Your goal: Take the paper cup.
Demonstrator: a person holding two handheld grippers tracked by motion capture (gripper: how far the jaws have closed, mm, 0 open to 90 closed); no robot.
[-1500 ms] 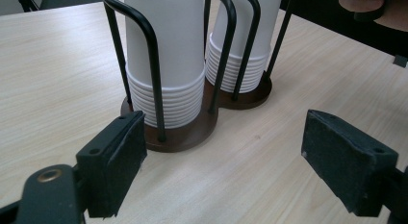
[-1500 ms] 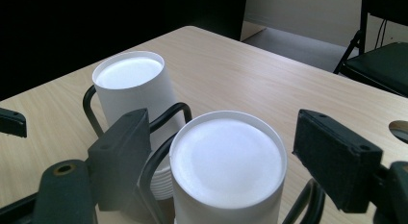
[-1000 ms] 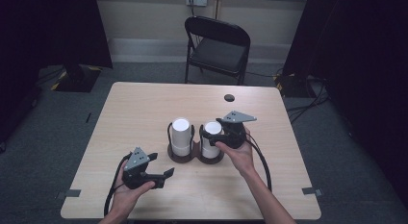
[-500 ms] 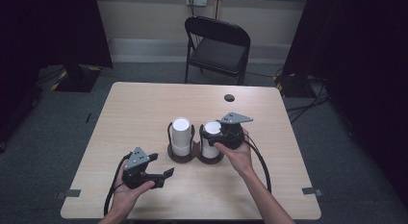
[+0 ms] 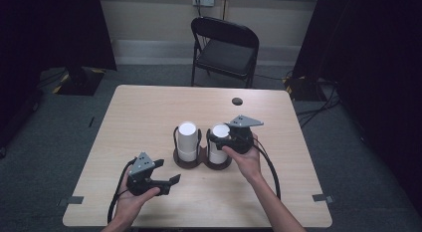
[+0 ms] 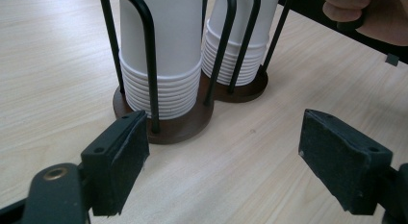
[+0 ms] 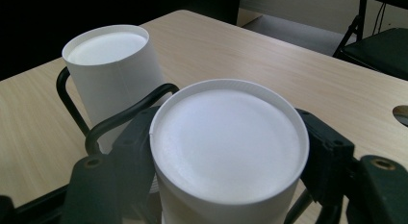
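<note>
High view: two cup stacks in wire holders stand at the middle of the surface [image 5: 149, 117]. The right tool [image 5: 222, 137] is at the right stack [image 5: 219, 142]. The left tool [image 5: 171, 181] sits near the front edge.

Left gripper view: jaws spread, holding nothing, facing the left stack [image 6: 161, 56].

Right gripper view: jaws pinch the top cup [image 7: 228, 147].

I see each black hand-held gripper [image 5: 149, 178] carrying a grey three-cornered plate, brass-ringed screws, and a trailing black cable.
</note>
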